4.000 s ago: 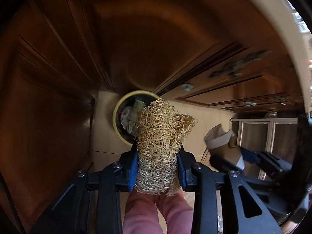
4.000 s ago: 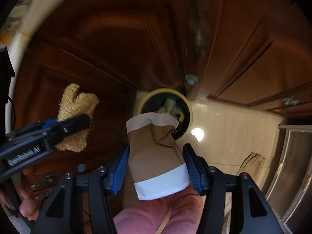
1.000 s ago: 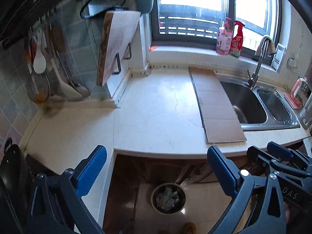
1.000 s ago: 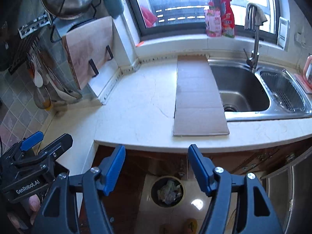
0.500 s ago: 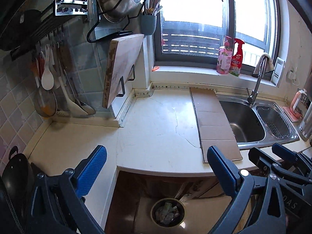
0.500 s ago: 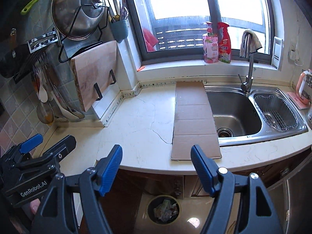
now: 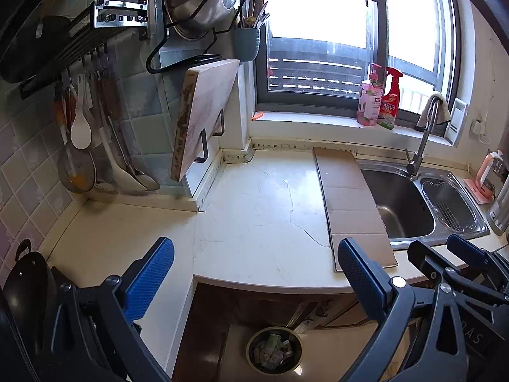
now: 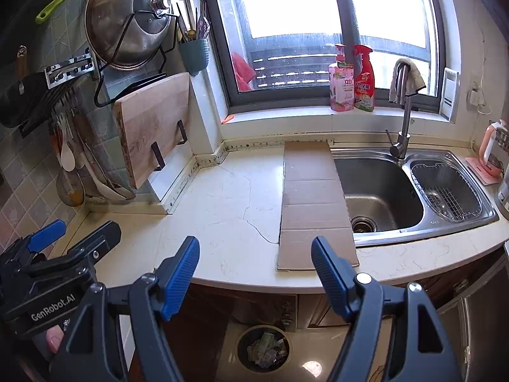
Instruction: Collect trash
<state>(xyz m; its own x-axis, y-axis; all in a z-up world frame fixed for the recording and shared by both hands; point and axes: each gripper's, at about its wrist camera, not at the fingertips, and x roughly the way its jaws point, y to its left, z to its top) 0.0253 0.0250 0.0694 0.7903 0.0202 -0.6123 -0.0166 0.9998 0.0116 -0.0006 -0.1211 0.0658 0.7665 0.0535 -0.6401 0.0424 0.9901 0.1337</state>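
Both grippers hover above the front edge of the cream countertop, and neither holds anything. My left gripper is wide open with bare blue pads. My right gripper is open as well. Each shows at the edge of the other's view: the right gripper at the right, the left gripper at the left. On the floor below, in front of the brown cabinets, stands the round trash bin with crumpled scraps inside. A flat cardboard strip lies on the counter beside the sink.
A steel double sink with a tap sits at the right. Two bottles stand on the window sill. A wooden cutting board, a pot lid and hanging utensils line the tiled left wall. A black pan sits at the far left.
Four seconds ago the left gripper held a loofah and the right a paper cup over the bin; both are now empty. Over the last second both views rose and tilted up.
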